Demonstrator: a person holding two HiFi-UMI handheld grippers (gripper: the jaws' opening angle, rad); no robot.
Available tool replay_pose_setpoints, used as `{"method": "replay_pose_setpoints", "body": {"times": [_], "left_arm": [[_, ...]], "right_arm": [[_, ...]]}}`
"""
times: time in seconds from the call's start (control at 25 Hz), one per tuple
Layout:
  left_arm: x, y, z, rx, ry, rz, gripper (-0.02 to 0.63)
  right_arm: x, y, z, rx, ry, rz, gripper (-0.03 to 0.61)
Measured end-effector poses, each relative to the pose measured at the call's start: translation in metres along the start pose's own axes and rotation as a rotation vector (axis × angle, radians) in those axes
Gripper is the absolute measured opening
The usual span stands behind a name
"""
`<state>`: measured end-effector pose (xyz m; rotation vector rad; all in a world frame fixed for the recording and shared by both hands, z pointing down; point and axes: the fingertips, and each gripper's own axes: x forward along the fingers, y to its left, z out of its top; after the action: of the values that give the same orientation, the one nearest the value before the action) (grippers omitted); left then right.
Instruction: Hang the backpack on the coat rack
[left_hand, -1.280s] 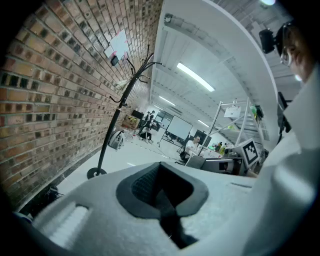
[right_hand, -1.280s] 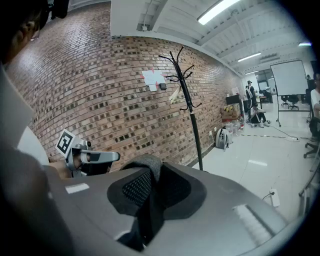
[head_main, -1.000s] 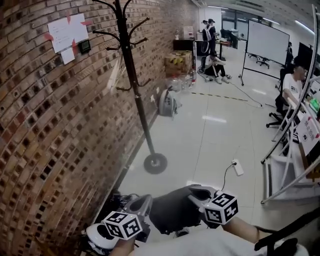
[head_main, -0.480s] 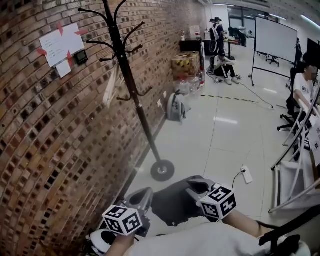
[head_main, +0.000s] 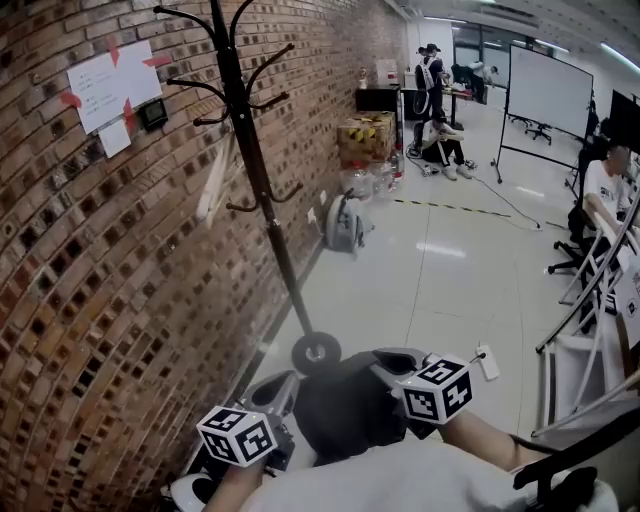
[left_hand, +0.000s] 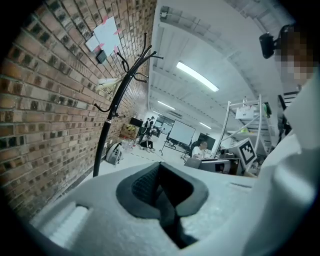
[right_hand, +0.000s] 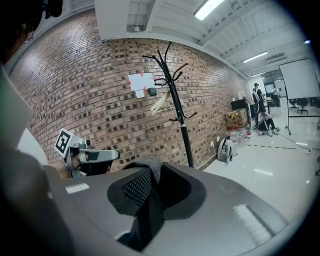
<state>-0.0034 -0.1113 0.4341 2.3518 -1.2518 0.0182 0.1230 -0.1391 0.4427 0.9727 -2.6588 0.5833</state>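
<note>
Left claw (left_hand: 161, 189): closed on a dark fold of the backpack (head_main: 345, 412), pointing toward the rack (head_main: 262, 200).
Right claw (right_hand: 149, 192): clamped on a grey-and-black fold of the backpack, with the rack ahead of it.
Backpack: dark grey, held up between both claws on the person's side of the rack's base, apart from the rack.
Rack: black, upright, just beside the brick wall (head_main: 90, 300).
Second bag (head_main: 343, 222): on the floor beyond the rack, near the wall.

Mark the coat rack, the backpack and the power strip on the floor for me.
coat rack (head_main: 316, 352), head view, on its round base.
backpack (head_main: 345, 412), head view, on its dark fabric body.
power strip (head_main: 488, 364), head view, on its white casing.
</note>
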Motion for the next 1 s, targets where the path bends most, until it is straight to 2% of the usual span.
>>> {"method": "replay_pose_setpoints", "body": {"times": [0.56, 1.0], "left_arm": [[0.091, 0.151, 0.081, -0.046, 0.033, -0.047, 0.002], [0.131, 0.230, 0.127, -0.024, 0.050, -0.090, 0.002]], "right_arm": [[0.149, -0.065, 0.079, 0.012, 0.026, -0.070, 0.049], [0.245, -0.104, 0.168, -0.035, -0.038, -0.106, 0.049]]}}
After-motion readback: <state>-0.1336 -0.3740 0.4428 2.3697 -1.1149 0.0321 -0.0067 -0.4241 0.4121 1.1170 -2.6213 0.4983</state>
